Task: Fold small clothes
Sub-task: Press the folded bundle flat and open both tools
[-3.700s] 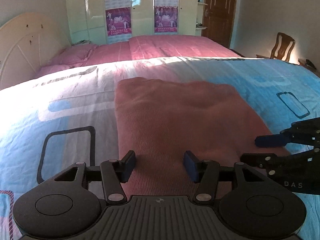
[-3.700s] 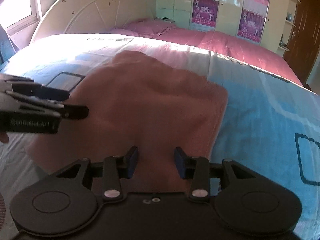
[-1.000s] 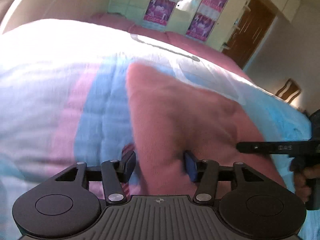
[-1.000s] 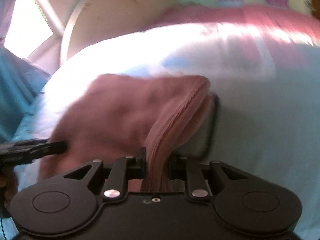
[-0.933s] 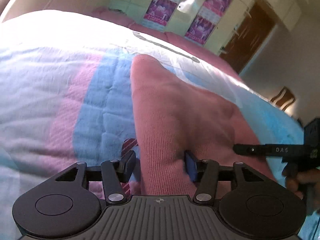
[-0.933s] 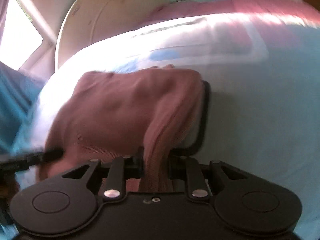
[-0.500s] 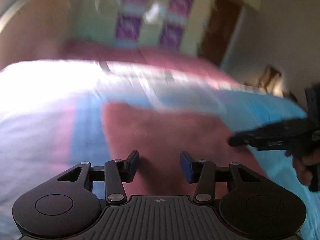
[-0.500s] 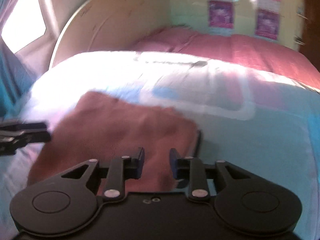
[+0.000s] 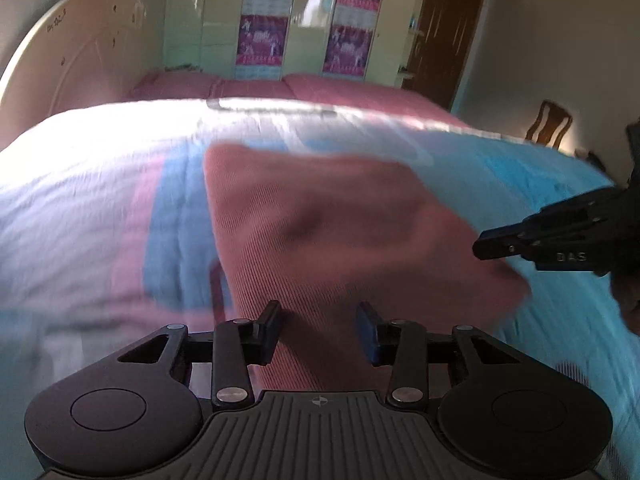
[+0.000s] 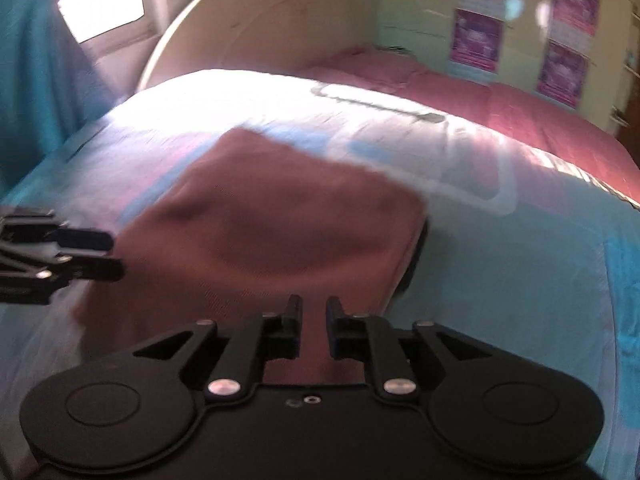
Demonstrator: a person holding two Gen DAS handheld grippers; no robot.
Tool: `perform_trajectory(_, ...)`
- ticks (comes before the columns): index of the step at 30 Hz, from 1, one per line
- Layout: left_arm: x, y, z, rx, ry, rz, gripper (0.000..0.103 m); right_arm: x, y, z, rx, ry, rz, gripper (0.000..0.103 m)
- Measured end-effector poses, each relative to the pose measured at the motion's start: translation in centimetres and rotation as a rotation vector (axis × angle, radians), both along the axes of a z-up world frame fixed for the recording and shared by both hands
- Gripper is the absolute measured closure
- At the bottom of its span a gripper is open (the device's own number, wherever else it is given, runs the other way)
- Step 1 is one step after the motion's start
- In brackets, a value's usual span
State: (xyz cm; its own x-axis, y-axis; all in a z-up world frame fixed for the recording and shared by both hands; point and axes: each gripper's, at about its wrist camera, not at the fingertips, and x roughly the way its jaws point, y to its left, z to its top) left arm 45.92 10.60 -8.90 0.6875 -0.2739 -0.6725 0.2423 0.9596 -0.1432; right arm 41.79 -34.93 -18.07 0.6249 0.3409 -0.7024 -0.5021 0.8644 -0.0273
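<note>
Item: pink ribbed knit garment, folded, lying mid-frame on the blue-and-pink bedspread.

Left gripper — lower centre, jaws closing, nothing pinched between them.

Right gripper — lower centre, jaws narrowing, empty.

Risk, as I judge it: closing pads catch the top layer and drag my fold open.

Sunlight falls across the bed below a cream headboard. Posters hang on pale wardrobes. A wooden chair stands by the wall.
</note>
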Motion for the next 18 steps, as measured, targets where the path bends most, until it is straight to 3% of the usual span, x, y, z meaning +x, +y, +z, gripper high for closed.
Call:
perform_trajectory(5,-2.4,-1.1,-1.8,0.061,0.033,0.037,0.063,-2.1,-0.4,-2.8,-0.106,0.025,-0.011,0.097)
perform_trajectory(18,-3.2,-2.7,-2.4,0.144,-0.001,0.102,0.063,-2.7,-0.6,-4.9,-0.09,-0.001,-0.074,0.098)
